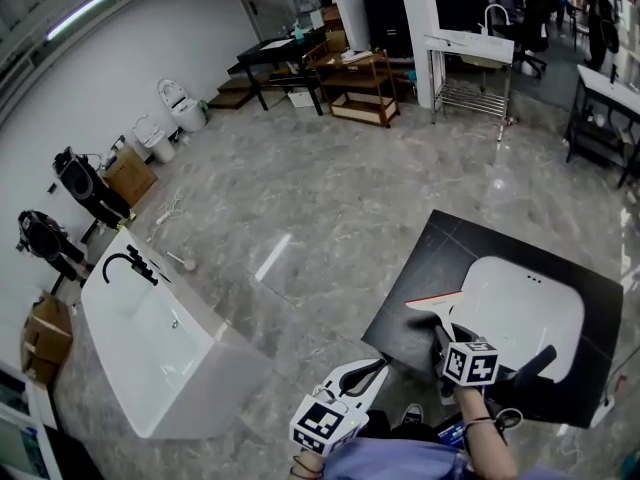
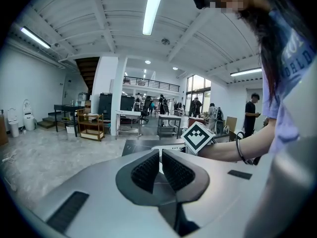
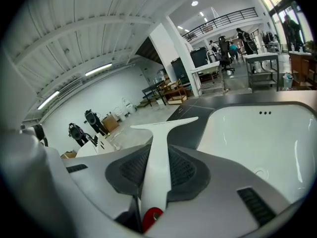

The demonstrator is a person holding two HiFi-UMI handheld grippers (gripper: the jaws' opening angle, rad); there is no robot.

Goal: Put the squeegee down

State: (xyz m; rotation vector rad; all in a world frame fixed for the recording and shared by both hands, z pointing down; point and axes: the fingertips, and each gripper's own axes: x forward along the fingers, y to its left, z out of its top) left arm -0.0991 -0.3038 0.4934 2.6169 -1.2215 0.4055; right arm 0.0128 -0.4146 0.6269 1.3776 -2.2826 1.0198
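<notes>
My right gripper [image 1: 440,333] is shut on the white handle of the squeegee [image 1: 436,303]. Its blade points away from me and hangs over the left part of the black counter [image 1: 420,268], beside the white sink basin [image 1: 525,303]. In the right gripper view the squeegee handle [image 3: 157,167] runs between both pads of the right gripper [image 3: 158,150]. The handle has a red end near the camera, and the blade [image 3: 166,124] is level in front of the sink [image 3: 257,133]. My left gripper [image 1: 372,368] hovers left of the counter. In its own view the left gripper [image 2: 161,155] has its pads nearly together with nothing between them.
A white freestanding bathtub [image 1: 160,353] with a black faucet [image 1: 125,263] stands on the marble floor at left. Toilets [image 1: 180,103], a wooden shelf [image 1: 360,83] and a metal table [image 1: 470,68] lie farther off. Several people stand in the background [image 2: 252,113].
</notes>
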